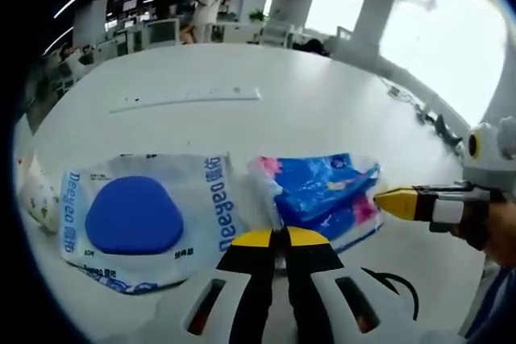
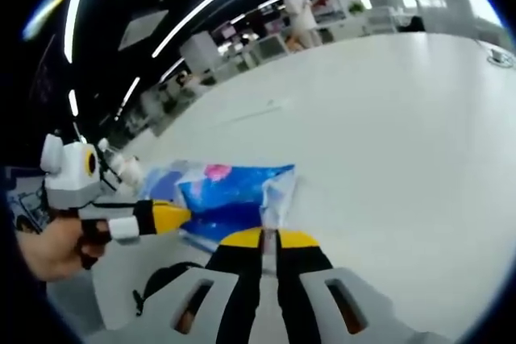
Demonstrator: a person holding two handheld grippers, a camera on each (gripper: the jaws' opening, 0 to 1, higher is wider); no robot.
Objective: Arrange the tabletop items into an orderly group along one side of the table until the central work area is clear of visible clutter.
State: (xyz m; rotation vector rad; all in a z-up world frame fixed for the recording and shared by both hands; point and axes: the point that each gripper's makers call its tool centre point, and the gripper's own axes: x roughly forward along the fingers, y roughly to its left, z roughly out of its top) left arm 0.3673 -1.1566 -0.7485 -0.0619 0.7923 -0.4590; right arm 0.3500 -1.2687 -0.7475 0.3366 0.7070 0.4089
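Left gripper view looks across a large white tabletop [image 1: 322,94] in an open office. The left claw [image 1: 280,237] rises from the bottom edge with its yellow-tipped jaws pressed together, nothing visibly between them; the tips sit at the near edge of the gap between two packets. Just to the left lies a flat wet wipes pack [image 1: 145,219], white and pale blue with a dark blue oval lid and blue lettering. Just to the right lies a soft blue tissue packet [image 1: 322,195] with pink patches, its clear wrapper crumpled. The right claw [image 1: 395,203] enters from the right side, its yellow tip touching that packet's right edge; whether its jaws are apart cannot be told from here. A hand [image 1: 488,231] holds it, partly cut off. A long thin white strip [image 1: 189,100] lies farther back on the tabletop. A small white patterned object [image 1: 36,195] at the far left is too cut off to identify. A dark cord [image 1: 395,283] curls near the bottom right.

Right gripper view shows the right claw's jaws closed together, the crumpled wrapper edge of the tissue packet just above their tips; whether they pinch it is unclear. The other gripper comes in from the left, held by a hand [image 2: 48,247]. Desks and a standing person [image 2: 300,10] are in the blurred background.
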